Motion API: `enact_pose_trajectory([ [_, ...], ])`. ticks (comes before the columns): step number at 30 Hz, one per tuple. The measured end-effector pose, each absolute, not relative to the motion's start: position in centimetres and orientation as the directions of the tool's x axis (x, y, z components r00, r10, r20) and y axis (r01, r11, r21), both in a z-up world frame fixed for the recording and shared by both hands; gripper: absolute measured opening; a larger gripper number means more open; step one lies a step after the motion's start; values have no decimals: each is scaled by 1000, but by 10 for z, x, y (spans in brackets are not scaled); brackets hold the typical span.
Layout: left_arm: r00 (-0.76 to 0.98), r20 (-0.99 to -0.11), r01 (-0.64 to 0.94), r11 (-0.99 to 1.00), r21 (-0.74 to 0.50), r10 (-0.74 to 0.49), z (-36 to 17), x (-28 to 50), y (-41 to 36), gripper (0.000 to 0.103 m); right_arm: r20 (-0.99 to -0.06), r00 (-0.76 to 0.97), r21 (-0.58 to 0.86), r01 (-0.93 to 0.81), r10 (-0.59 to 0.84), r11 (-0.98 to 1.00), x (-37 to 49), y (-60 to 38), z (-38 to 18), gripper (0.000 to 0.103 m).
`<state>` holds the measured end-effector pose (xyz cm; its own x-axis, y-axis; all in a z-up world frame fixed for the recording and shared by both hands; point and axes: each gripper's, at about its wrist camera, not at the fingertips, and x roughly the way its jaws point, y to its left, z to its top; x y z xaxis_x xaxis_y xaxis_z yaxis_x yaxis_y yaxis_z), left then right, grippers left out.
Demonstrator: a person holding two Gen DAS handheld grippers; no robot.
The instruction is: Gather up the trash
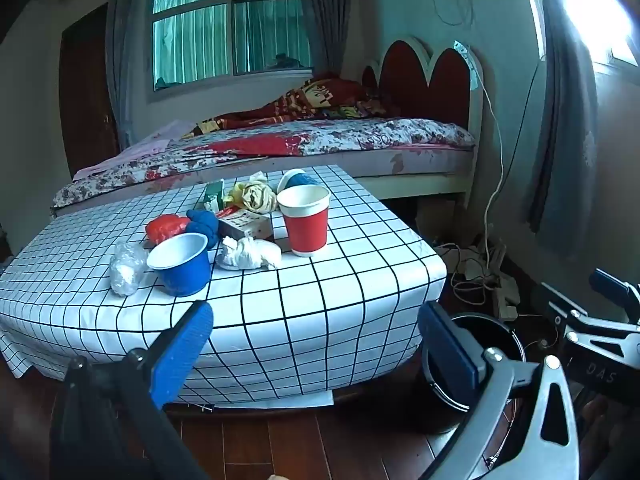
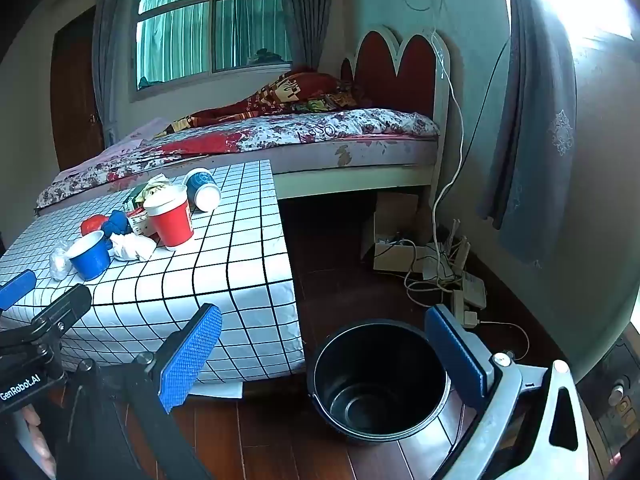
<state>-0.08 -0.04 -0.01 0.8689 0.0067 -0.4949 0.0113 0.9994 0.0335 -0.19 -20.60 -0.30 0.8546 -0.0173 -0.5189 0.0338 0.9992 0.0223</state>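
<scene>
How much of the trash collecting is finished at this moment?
Nothing looks done: the black bin on the floor is empty. Nothing is in hand: the left gripper and right gripper are both open. Left on the table: the red cup, blue cup, white tissue and other litter.

left gripper (image 1: 316,344), right gripper (image 2: 324,352), jaws wide apart

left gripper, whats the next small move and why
Probably ease the left gripper forward over the table toward the blue cup: it is open and empty, that cup stands nearest, and the bin is empty.
</scene>
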Motion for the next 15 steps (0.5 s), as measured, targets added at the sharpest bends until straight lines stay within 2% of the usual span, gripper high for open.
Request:
enact_pose_trajectory([
  [15, 869, -495, 7, 1000, 25, 6, 7, -6, 4, 102, -521, 854, 17, 32, -19, 999, -3, -202, -1, 102],
])
